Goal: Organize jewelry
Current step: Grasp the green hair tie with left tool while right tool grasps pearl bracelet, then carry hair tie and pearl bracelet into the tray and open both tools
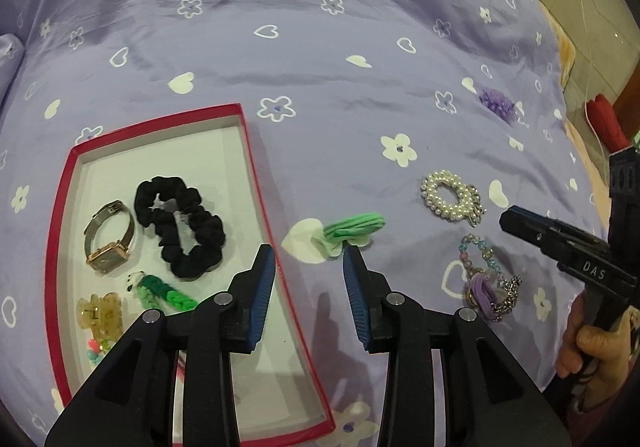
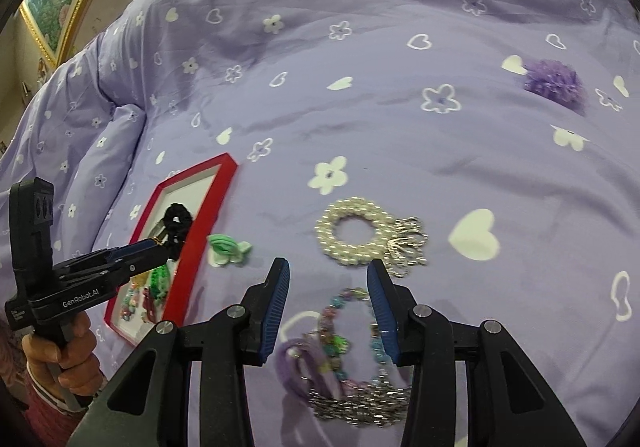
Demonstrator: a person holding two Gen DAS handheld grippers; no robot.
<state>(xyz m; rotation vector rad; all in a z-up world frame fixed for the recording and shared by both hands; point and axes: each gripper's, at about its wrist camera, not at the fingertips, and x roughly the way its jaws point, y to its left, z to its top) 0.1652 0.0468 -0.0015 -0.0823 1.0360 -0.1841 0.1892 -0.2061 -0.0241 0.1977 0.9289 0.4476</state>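
Sorting in progress on a bed (image 1: 320,47). The red box (image 1: 256,151) serves as the collecting tray and already holds a watch (image 1: 108,239), a black scrunchie (image 1: 180,227), a green braid (image 1: 164,293) and a hair clip (image 1: 100,313). Left gripper (image 1: 309,253): jaws wide apart and empty, lined up on the green hair tie (image 1: 352,233) just outside the box. Right gripper (image 2: 328,267): jaws wide apart and empty, straddling the beaded bracelet (image 2: 344,327), with the pearl bracelet (image 2: 356,233) just beyond; a purple pompom (image 2: 554,85) lies well apart

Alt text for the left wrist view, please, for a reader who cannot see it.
Open, empty left tongs point at a green hair tie on a purple bedspread, just right of a red-rimmed box holding a watch and black scrunchie. A pearl bracelet lies farther right.
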